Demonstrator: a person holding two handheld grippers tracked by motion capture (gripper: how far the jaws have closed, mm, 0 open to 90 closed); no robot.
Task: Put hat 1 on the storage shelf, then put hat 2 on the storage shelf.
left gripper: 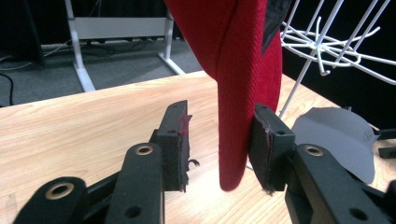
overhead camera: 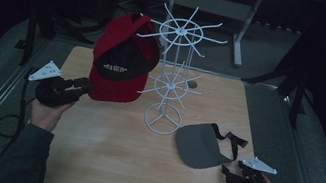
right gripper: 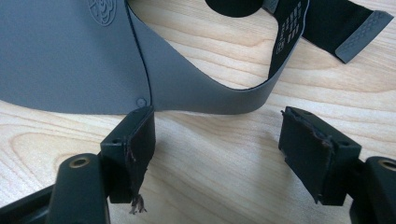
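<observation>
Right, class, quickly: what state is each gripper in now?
Left gripper: open, red cap's brim between its jaws, not clamped.
Right gripper: open, holding nothing, beside the grey visor.

The red cap is cut off by the left gripper view's top edge, hiding its hanging point.

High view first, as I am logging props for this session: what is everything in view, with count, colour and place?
Red cap: one, red with dark inside, hung on the rack's left side, brim down between the left gripper's jaws.
Wire rack: one, white, two tiers of spokes, standing mid-table.
Grey visor: one, grey with black strap, lying flat on the table's right part.
Table: one, light wood.
Left gripper: one, black, jaws open either side of the brim; one pad looks to touch it.
Right gripper: one, black, open, at the visor's near edge.
Hands: two, at the bottom edge.
</observation>
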